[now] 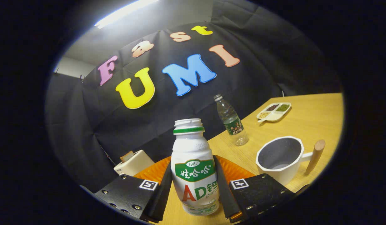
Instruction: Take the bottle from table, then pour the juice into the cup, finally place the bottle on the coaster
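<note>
Jaws clamped on white bottle, one finger against each side, cap off. Orange coaster directly behind it. White cup just beyond the fingers on the tabletop, empty inside.

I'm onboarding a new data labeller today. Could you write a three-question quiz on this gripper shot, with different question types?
1. True or false: the white bottle sits between the gripper fingers with its cap off.
2. Which thing stands nearest the cup on the table? A) clear water bottle B) divided dish C) cream box
3. Fill in: behind the white bottle lies an ______ coaster.

Key: 1 true; both fingers press on its sides. 2 A. 3 orange.
</note>
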{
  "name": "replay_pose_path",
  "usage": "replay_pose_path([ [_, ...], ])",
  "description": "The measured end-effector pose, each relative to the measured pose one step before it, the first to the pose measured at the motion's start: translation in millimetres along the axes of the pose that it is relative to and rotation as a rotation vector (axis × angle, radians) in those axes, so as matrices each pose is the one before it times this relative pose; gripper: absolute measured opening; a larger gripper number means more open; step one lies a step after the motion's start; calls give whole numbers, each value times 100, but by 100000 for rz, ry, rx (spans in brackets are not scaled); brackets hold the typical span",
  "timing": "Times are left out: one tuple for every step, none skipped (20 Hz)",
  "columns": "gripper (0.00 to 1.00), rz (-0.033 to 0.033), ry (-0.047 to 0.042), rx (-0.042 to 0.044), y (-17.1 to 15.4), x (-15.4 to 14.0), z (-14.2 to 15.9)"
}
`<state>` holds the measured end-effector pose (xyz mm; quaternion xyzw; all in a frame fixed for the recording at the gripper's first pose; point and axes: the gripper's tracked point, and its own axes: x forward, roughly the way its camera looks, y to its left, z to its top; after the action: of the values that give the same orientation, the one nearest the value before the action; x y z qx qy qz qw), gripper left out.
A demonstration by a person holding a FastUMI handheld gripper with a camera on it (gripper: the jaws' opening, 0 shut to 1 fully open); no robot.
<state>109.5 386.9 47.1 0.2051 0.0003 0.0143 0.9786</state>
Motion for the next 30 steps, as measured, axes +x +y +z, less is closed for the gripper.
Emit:
replay_pose_path([
  [69,-1150,-89,-6237,-48,269,-39],
  [70,311,-135,-3642,275,378,-105],
  [70,315,-584,-2882,470,306,185],
  [70,27,-1431,-3102,115,197,299],
  [70,-1334,-1753,-4623,-114,121,633],
  [70,-1642,-2544,-6312,-244,166,533],
  [70,-1439,-1822,-5251,-215,174,342],
  [70,-489,-1334,-3680,-86,178,-22],
  [70,-77,-1477,-2237,54,304,-154],
  [70,464,-660,-227,74,338,-458],
  [70,669,523,225,147,256,-596],
  [69,52,496,68,-269,150,-665],
  [70,-207,273,448,-117,102,-415],
  [70,568,-112,1035,-46,199,-398],
  [70,213,510,291,51,166,-346],
  [70,-249,383,-465,-317,34,-411],
  [70,-254,273,-250,-214,62,-159],
  [70,225,102,17,108,72,-229],
  [70,95,98,-94,-21,-6,-149],
  [70,200,-733,166,23,-33,90],
  [70,1249,-347,1312,286,-24,30],
  [69,853,-251,1639,259,119,-242],
  [70,-182,-761,-25,-133,-198,75],
  [70,41,-298,-82,-115,6,13],
  [70,137,-481,441,31,-139,-53],
  [70,67,-314,-81,4,-108,73],
  [73,-720,675,-325,-77,27,-346],
  [74,-651,1268,-214,-231,-92,-466],
  [77,355,738,-94,47,-81,-163],
  [81,1060,-65,76,338,9,-71],
])
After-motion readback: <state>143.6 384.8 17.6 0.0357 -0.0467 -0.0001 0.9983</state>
